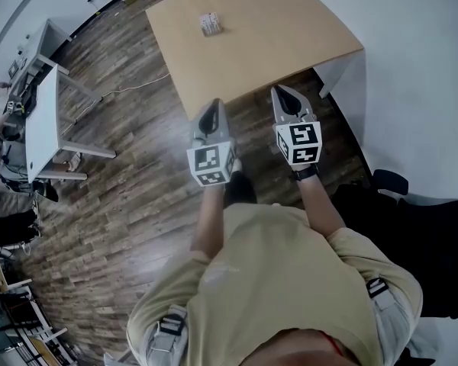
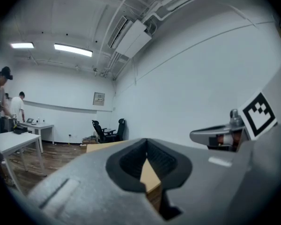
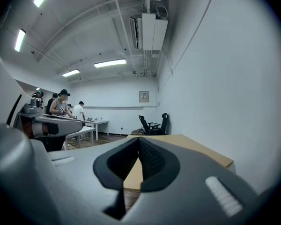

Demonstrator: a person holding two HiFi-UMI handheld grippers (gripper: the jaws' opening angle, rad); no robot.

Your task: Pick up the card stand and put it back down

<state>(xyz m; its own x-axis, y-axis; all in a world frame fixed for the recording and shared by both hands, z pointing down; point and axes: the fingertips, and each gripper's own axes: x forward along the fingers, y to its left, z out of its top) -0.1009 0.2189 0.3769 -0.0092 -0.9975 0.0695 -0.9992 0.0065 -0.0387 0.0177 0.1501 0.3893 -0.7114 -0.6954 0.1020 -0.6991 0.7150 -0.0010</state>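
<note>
**Pre-grasp: both grippers short of the stand**

The left hand-held gripper has its jaws together and empty. The card stand sits far across the tabletop, well apart. The right hand-held gripper is likewise closed and empty. Risk: arriving with the jaws unopened would likely topple the small stand.

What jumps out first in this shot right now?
The small card stand sits alone at the far part of the tan table, untouched. Nearer, the left tongs and right tongs hover side by side at the table's near edge, both shut and empty. A white desk stands off to the left.
</note>
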